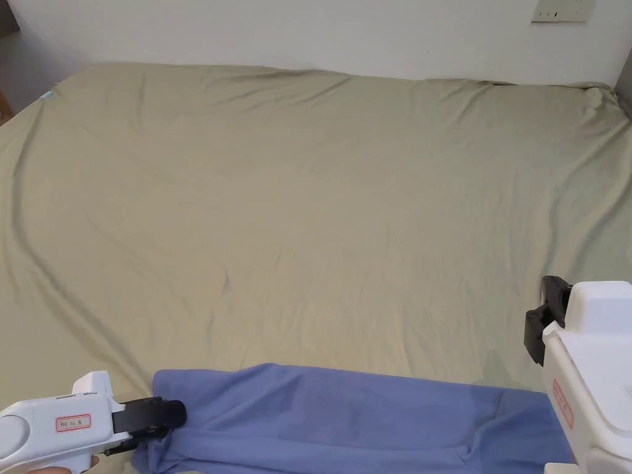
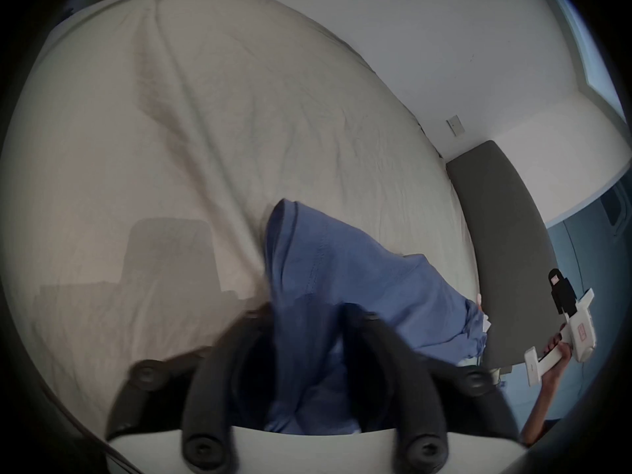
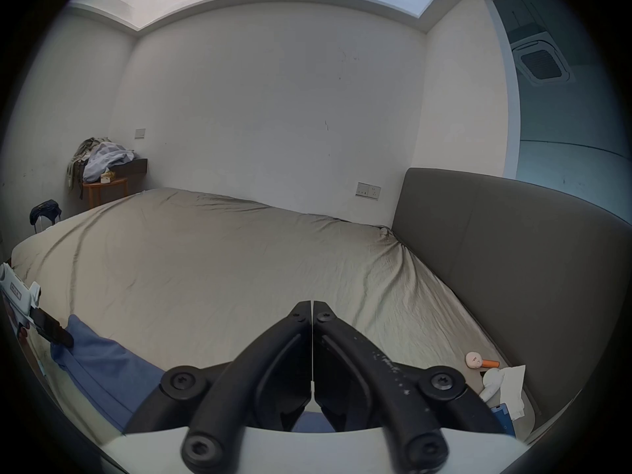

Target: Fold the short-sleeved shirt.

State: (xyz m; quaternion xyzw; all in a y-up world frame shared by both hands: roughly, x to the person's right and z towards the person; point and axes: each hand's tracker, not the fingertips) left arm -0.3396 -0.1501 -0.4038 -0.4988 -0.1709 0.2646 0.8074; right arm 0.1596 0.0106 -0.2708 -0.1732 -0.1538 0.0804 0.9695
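Left gripper (image 2: pixel 307 314) at 7 o'clock clamps the blue shirt (image 1: pixel 345 413) — right gripper (image 3: pixel 313 305), jaws together, holds nothing.

A wide bed (image 1: pixel 321 185) under a creased olive-beige sheet meets plain white walls (image 3: pixel 273 105); a grey padded headboard (image 3: pixel 513 259) stands at one end, a small wooden table (image 3: pixel 104 190) heaped with clothes in the corner.

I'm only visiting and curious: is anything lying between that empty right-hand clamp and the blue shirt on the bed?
Nothing visible does. The right gripper hangs with its jaws shut and empty above the bare bed sheet, with the blue shirt just below it. The left gripper already has shirt cloth between its jaws.
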